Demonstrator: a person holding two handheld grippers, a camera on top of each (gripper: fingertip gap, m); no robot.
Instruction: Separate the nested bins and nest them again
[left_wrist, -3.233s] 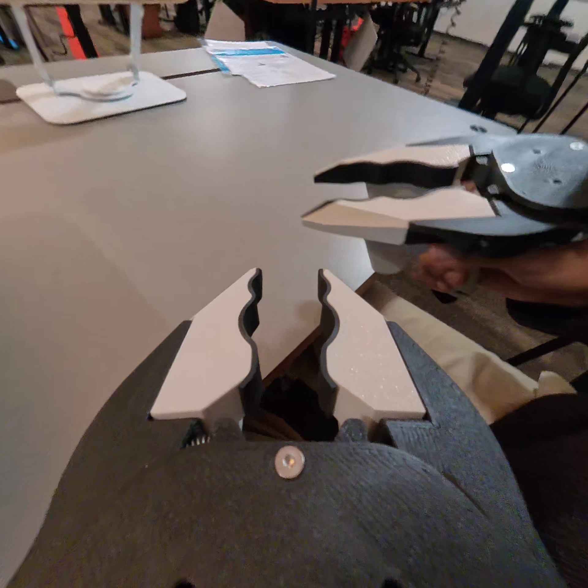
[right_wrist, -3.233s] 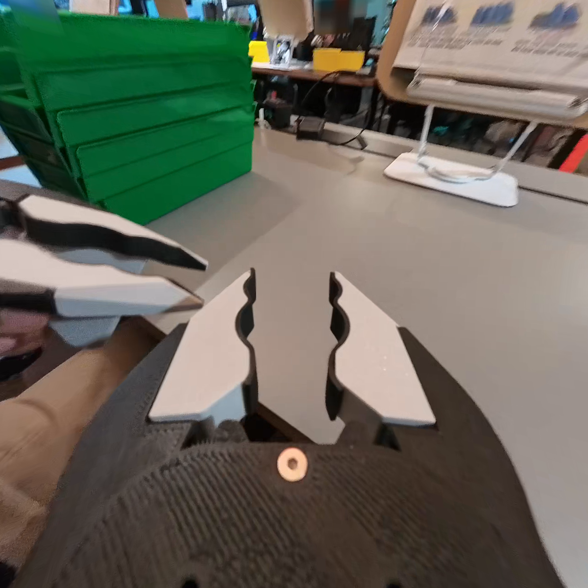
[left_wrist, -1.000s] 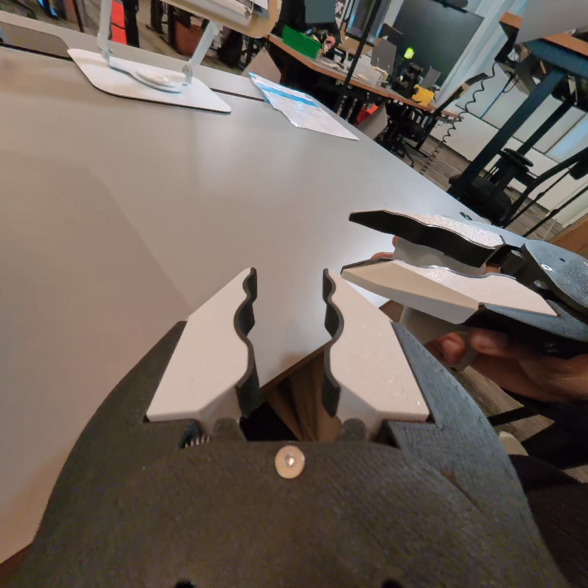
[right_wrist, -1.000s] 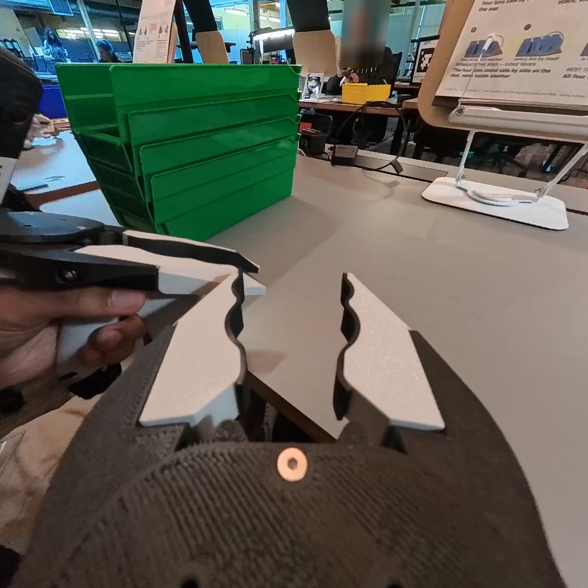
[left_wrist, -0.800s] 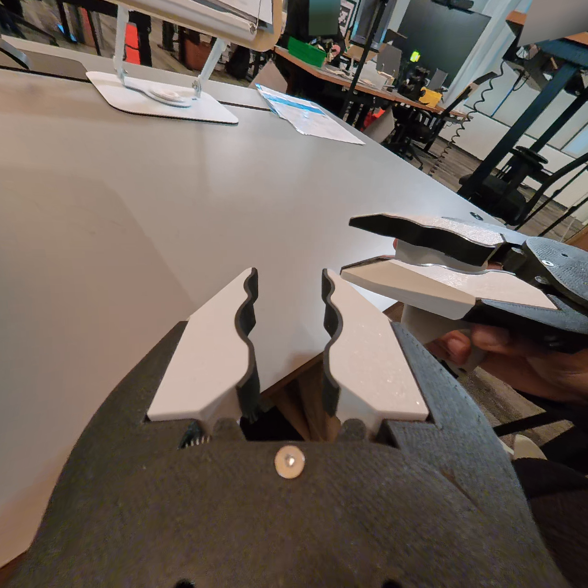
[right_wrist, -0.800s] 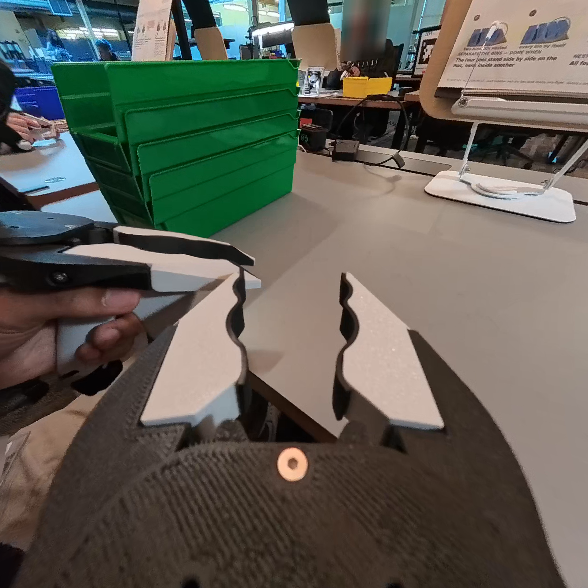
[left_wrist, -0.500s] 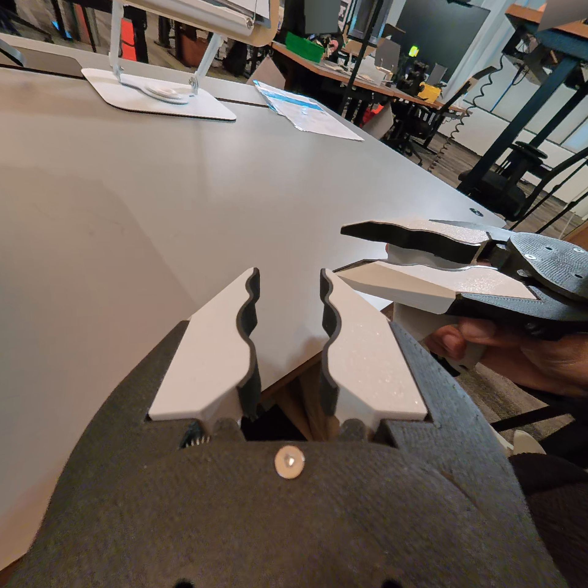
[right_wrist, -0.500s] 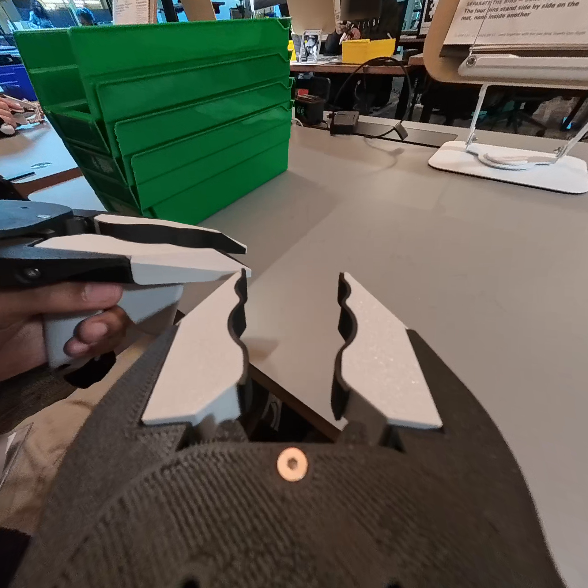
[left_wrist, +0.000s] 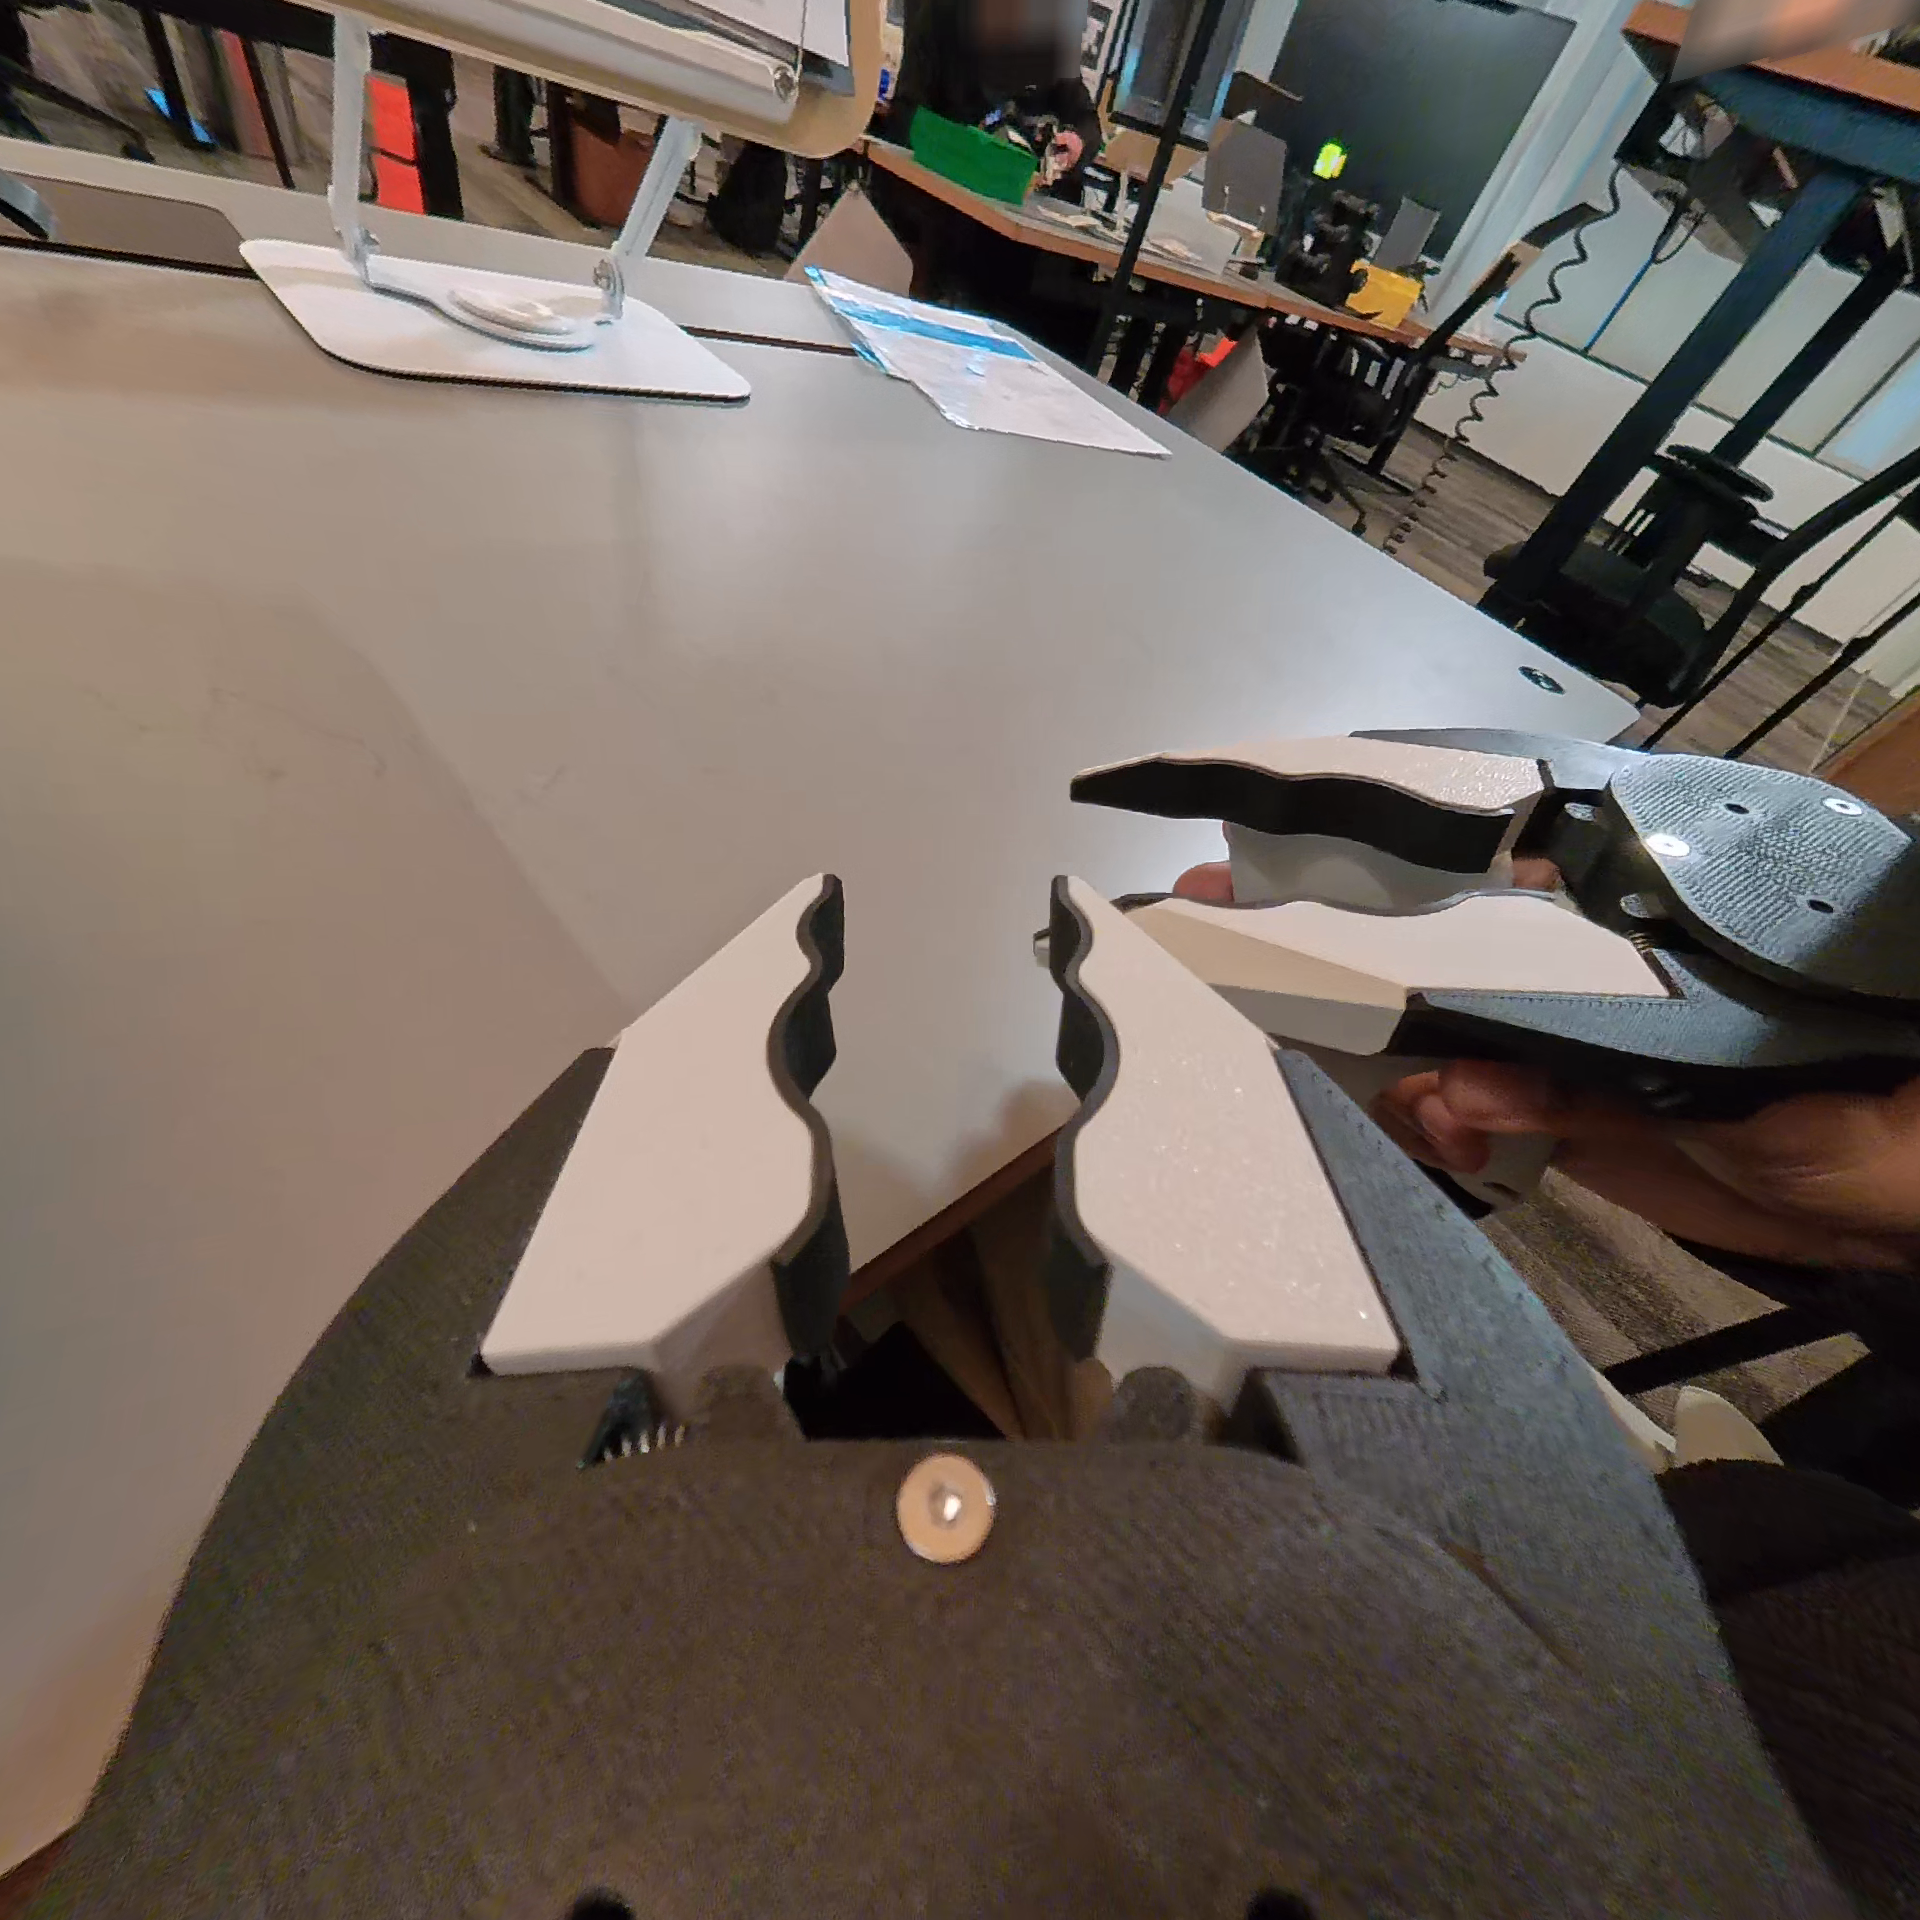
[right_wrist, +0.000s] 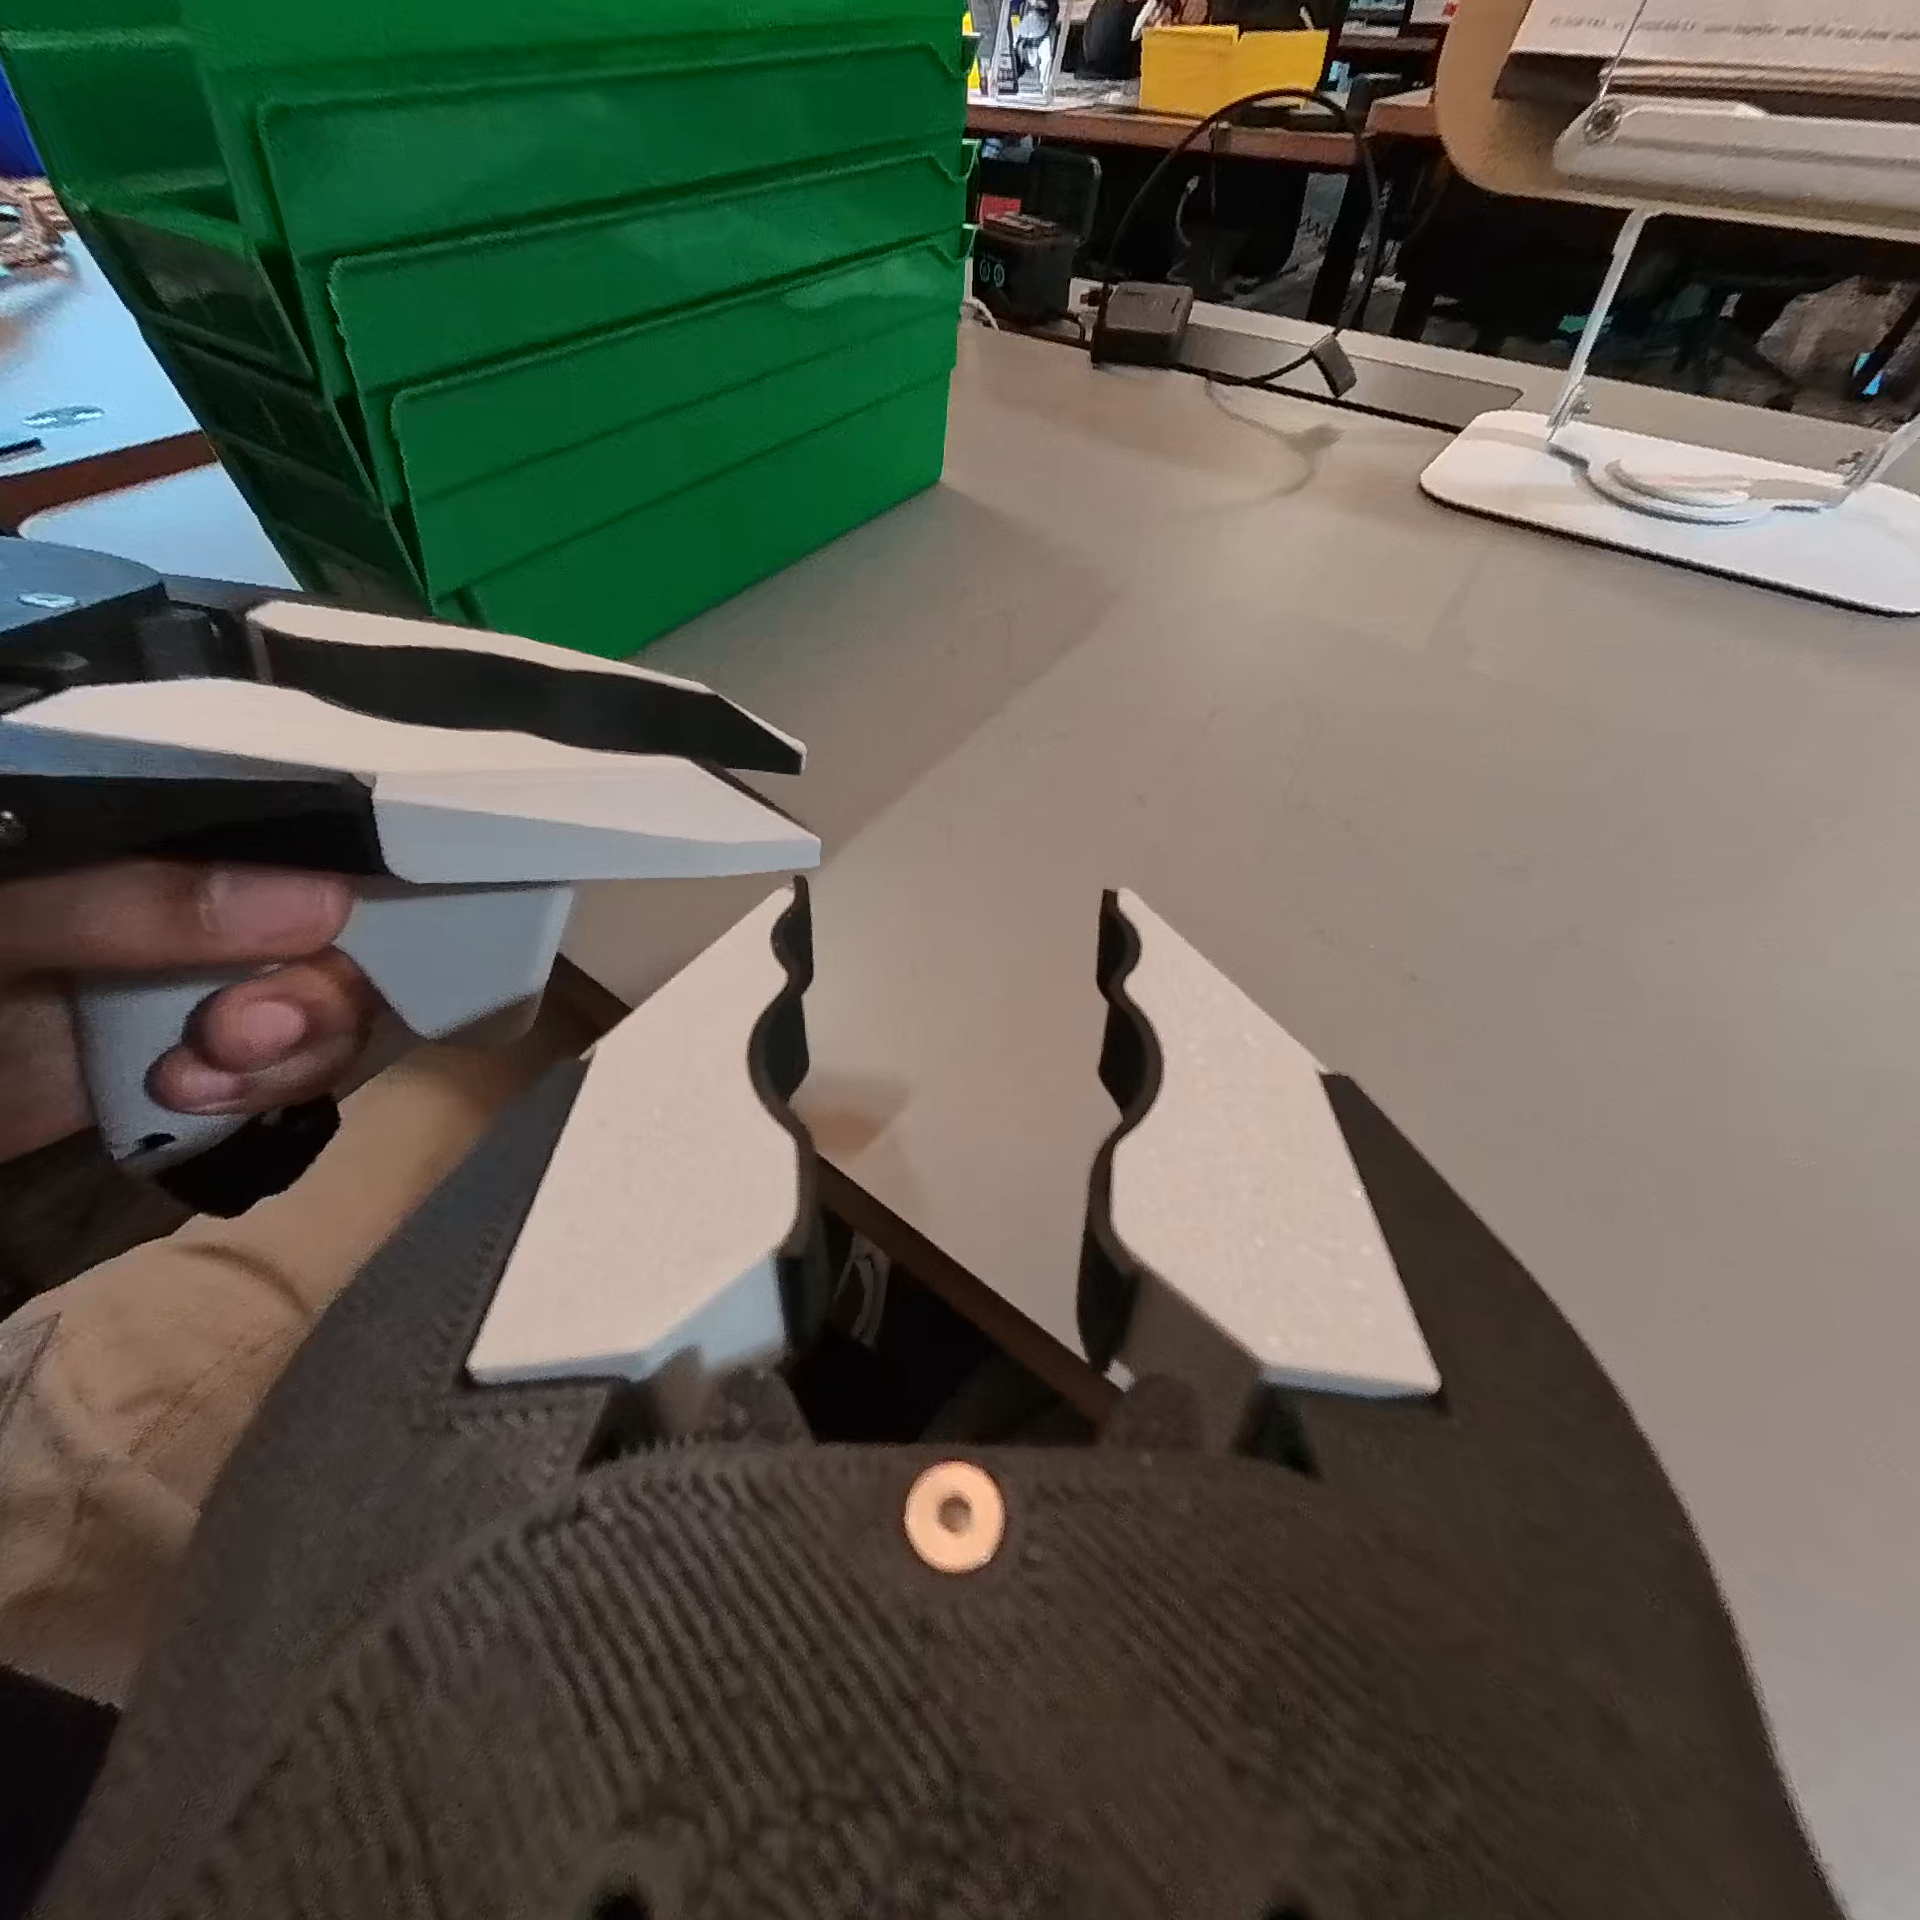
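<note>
Cataloguing the scene at the near edge of the grey surface (left_wrist: 520, 644):

Left gripper (left_wrist: 940, 914): fingers spread, nothing between them; held over the near corner of the surface.

Right gripper (right_wrist: 951, 909): fingers spread, holding nothing; just beside the left gripper, their tips close but apart.

Nested bins (right_wrist: 623, 312): green stack standing on the far left of the surface in the right wrist view, well apart from both grippers; several rims show one inside another, all still nested.

White stand (left_wrist: 488, 322): flat base on the far side of the surface, carrying a tilted board.

Papers (left_wrist: 977, 374): lying flat at the far right, beyond the stand.

Cable and small black box (right_wrist: 1143, 312): at the far edge, right of the bins.

Progress: judged as not begun; no bin is lifted out or touched.

Remaining: reach the stack, pull each bin free, set them apart, then nest them again.
</note>
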